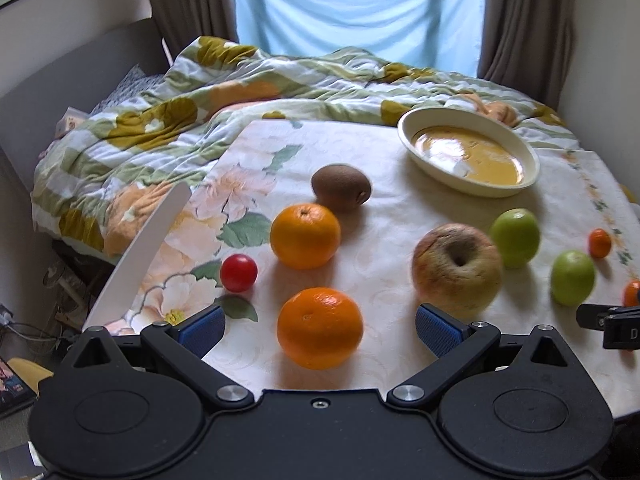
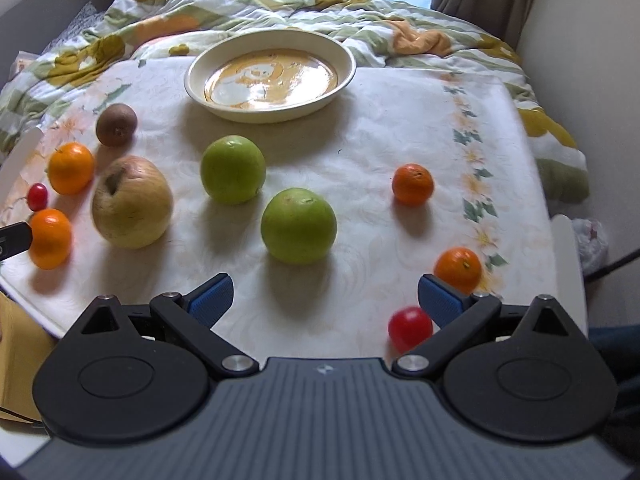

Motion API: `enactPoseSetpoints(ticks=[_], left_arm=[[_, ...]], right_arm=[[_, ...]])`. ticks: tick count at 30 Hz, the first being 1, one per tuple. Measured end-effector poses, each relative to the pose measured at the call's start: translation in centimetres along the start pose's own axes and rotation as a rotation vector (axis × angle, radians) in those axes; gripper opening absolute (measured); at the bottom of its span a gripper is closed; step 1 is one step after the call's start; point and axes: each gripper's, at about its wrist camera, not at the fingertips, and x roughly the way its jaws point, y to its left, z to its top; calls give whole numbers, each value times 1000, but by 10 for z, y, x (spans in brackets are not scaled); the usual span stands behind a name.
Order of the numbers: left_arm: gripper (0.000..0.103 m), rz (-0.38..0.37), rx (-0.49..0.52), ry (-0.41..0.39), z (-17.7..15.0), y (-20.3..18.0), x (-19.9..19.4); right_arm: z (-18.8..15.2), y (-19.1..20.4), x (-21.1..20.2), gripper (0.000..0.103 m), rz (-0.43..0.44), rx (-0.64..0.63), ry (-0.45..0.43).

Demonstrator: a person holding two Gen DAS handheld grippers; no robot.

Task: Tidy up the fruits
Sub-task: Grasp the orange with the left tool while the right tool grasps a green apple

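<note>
Nearest the left tool (image 1: pixel 320 330), jaws wide, sits an orange (image 1: pixel 320 327) between the pads, not gripped. Right tool (image 2: pixel 325 300) also wide, just short of a green apple (image 2: pixel 298 225). Likely step: close gently at widest girth, lift straight. Dish (image 2: pixel 348 76) waits empty at the desk's (image 2: pixel 380 128) far edge.

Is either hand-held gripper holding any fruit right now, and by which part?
Nothing is held. Left hand-held gripper and right hand-held gripper are both open.

On the surface (image 2: pixel 360 128) before me, the bowl (image 2: pixel 270 80) lies behind the fruits, kiwi (image 2: pixel 117 124) left, bed (image 2: pixel 240 4) beyond.
</note>
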Motion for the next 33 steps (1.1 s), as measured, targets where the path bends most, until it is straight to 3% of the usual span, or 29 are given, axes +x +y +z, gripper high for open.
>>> enactPoseSetpoints(ticks=[4,6,14,18,33], left_arm=[[100,10,-29,25,-4,2,20],[91,7,-41,40,-5,2,28],[79,-10,-76,77,-11,4,41],[65,-21,-83,85,-13,4,43],[64,-14,-68,48,-16,1,41]], right_arm=[[5,1,18,103,17,-8,-9],[8,2,25,103,25,-19,-15],[14,6,38,103,50,-42,-36],[15,8,43,98,51,-64,-30],[18,16,49,76,56,-93,-37]])
